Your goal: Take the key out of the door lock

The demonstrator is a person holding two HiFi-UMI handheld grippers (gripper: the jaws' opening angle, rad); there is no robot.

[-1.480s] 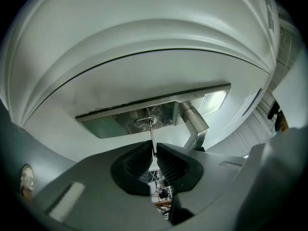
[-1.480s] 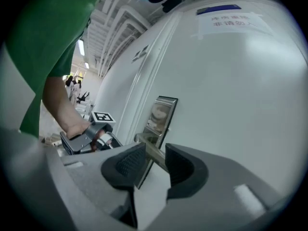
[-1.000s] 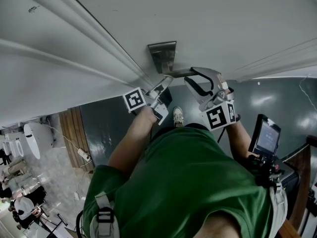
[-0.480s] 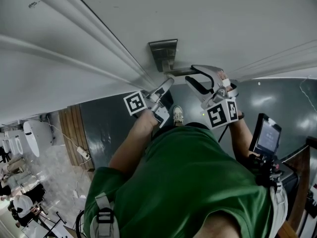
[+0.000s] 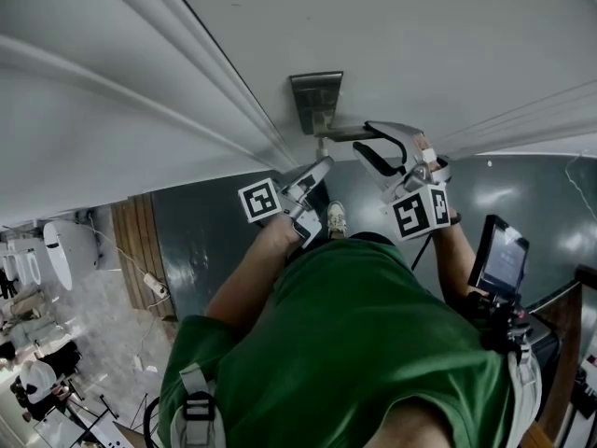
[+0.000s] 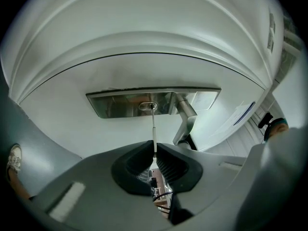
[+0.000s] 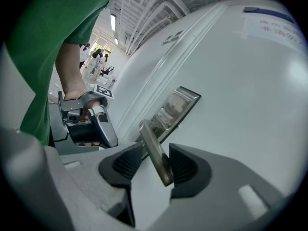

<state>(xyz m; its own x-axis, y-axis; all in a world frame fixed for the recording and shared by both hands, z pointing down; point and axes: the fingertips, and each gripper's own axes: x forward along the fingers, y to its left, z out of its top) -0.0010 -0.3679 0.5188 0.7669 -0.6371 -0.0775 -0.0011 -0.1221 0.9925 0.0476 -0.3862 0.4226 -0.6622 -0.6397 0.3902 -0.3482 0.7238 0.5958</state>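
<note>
Drawn back from the white door (image 5: 401, 26) since the earlier frames, the left tongs (image 6: 154, 151) are pinched narrow on the key (image 6: 153, 129). Its blade shows nearly full length, with the tip just at the keyhole (image 6: 147, 106) in the steel lock plate (image 6: 115, 104); whether it is quite free I cannot tell. I judge the pull almost done. The right tongs (image 7: 155, 151) have just been opening and stand wide, the lever handle (image 7: 148, 137) loose between them. A blue-edged label (image 7: 269, 27) on the door is too blurred to read.
</note>
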